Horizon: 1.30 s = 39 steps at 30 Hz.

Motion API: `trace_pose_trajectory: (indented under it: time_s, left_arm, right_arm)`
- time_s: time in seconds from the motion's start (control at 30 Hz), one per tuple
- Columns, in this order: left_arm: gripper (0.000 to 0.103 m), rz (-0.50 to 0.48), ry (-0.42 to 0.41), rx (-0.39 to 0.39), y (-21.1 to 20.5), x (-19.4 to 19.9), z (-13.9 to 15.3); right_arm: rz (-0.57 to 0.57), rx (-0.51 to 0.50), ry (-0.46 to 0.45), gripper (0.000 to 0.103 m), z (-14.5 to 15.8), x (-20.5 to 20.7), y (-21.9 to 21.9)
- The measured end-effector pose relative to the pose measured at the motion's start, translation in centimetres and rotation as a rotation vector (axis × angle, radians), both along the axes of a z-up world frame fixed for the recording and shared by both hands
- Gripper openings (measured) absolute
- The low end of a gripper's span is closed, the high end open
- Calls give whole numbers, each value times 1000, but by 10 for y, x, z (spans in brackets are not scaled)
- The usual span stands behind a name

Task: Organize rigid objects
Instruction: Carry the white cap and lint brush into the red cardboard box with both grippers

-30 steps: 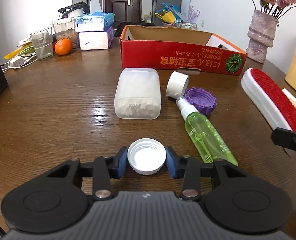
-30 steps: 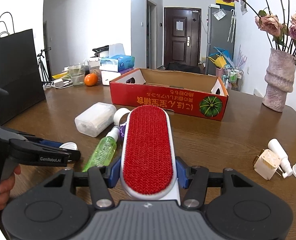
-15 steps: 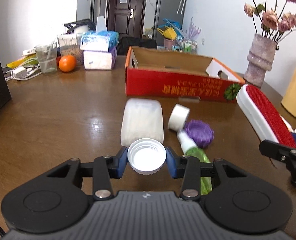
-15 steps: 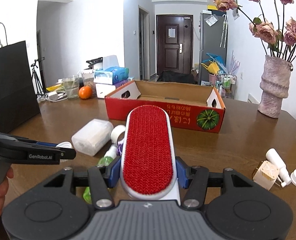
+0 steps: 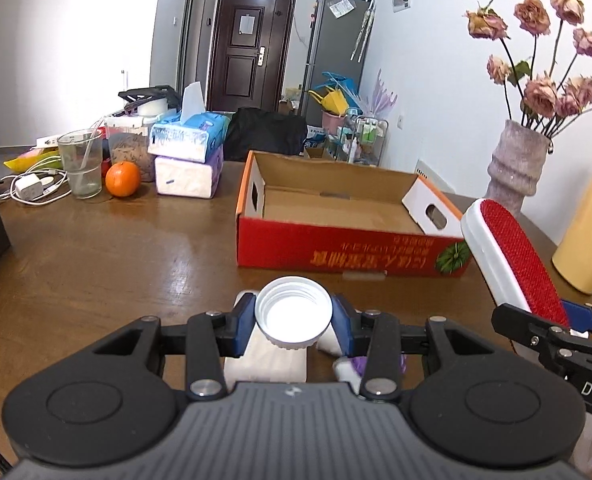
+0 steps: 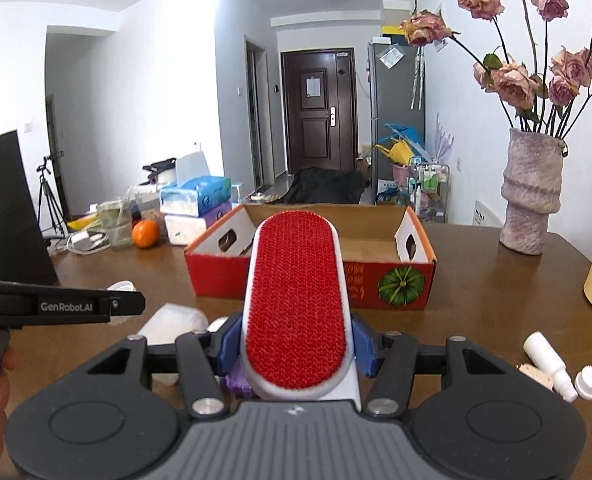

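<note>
While both loads have risen off the bench [image 5: 96, 264] since a second ago, my left claw [image 5: 294, 314] stays clamped on one white cap [image 5: 294, 312], now at lower centre of the left view just short of the red cardboard box [image 5: 348, 246]. My right claw [image 6: 296, 350] stays clamped on one red lint brush [image 6: 296, 292], whose tip overlaps the box front at frame centre. I judge both items ready for release into the box, which looks empty. Counted: one box, one cap, one brush; on the bench at lower right of the right view, one white bottle [image 6: 546, 358] and one small white cap [image 6: 590, 382].
</note>
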<state>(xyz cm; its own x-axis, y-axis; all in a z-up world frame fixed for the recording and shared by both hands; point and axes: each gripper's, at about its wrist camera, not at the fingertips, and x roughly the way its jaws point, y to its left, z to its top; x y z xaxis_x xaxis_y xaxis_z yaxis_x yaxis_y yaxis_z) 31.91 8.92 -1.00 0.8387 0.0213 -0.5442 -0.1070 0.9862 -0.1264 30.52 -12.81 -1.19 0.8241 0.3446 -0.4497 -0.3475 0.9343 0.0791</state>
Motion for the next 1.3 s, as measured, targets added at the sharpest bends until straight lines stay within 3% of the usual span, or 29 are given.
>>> trace_pose_trajectory:
  time_s: [0.67,1.3]
  left_arm:
    - [41,45,-37,-17,16,80,18]
    - [41,68,-30,-18,24,159,13]
  right_arm:
    - [-82,53,-75,55,20,79,26]
    - [-132,35,-28,55,4,170,53]
